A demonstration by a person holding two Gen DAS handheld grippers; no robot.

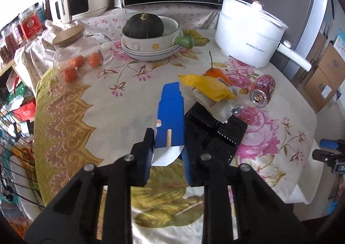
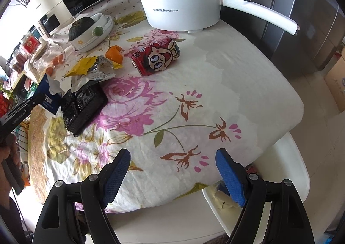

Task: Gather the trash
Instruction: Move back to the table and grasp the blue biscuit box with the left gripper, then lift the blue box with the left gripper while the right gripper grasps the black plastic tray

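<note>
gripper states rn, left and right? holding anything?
Left gripper: closed on the flattened blue carton.
Right gripper: open, holding nothing, over the floral tablecloth.

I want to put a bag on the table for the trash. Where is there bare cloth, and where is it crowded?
Bare cloth lies in front of the right claw, between the red can, the black tray and the table edge. A smaller patch lies between the jar and the blue carton. It is crowded around the yellow wrapper, tray and can.
</note>
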